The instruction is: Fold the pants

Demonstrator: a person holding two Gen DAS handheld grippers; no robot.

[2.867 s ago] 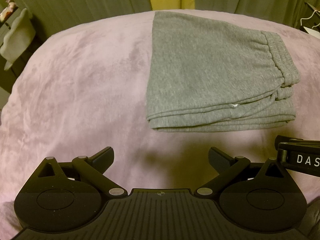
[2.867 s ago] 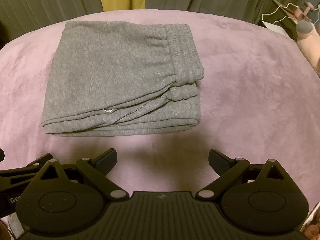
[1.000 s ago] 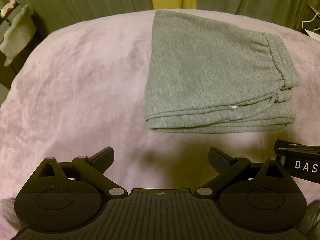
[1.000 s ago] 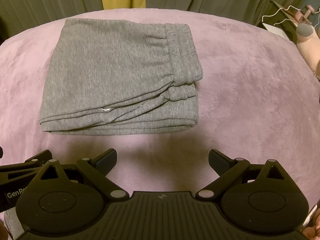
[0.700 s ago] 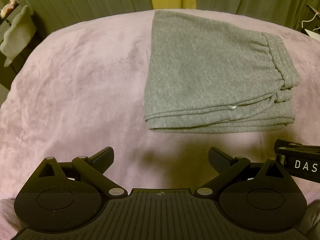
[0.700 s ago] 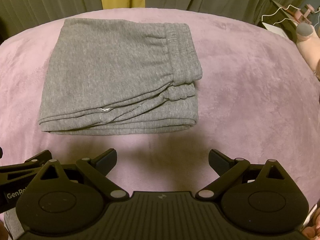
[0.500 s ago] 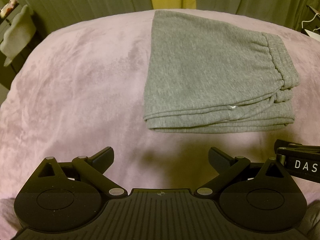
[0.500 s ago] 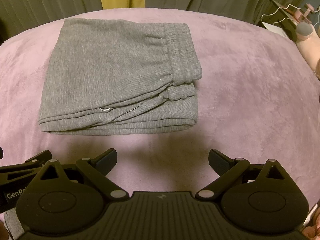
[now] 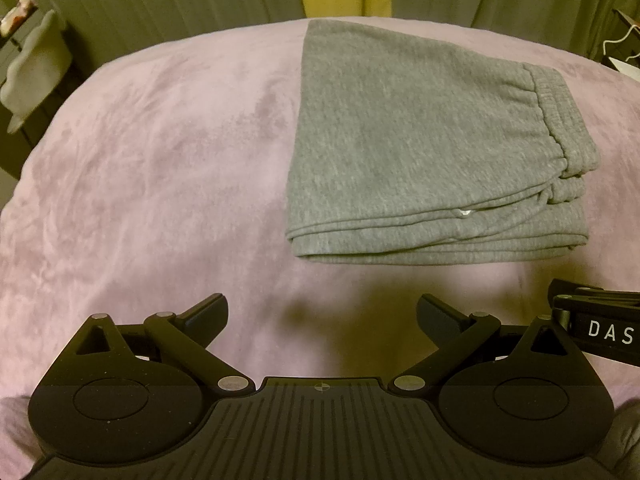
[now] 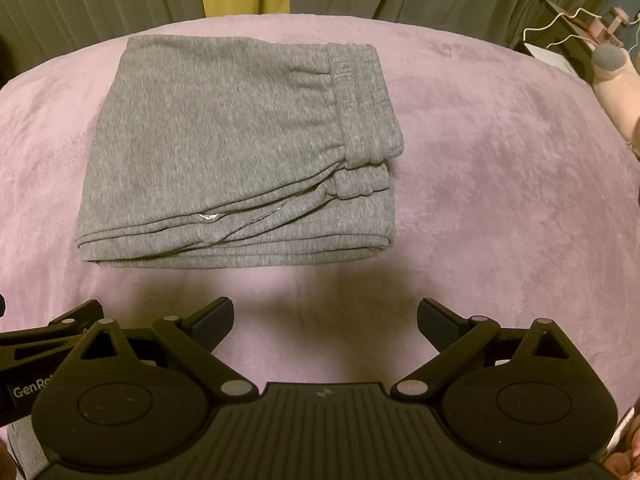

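Nothing has shifted over the last moments: the pants (image 10: pixel 240 152) lie folded, both the left gripper (image 9: pixel 320 312) and right gripper (image 10: pixel 326 312) spread wide and empty, so folding looks finished.

grey pants (image 10: pixel 224 144), mauve blanket (image 10: pixel 500 184), black gripper (image 10: pixel 325 316)

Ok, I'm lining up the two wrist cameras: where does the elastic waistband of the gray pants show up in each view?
Left wrist view: the waistband runs down the right edge of the folded pants, at right of centre.
Right wrist view: the waistband is just right of centre, upper half, on the right edge of the pants.
Shared landmark: the small white tag peeking from the front folds.
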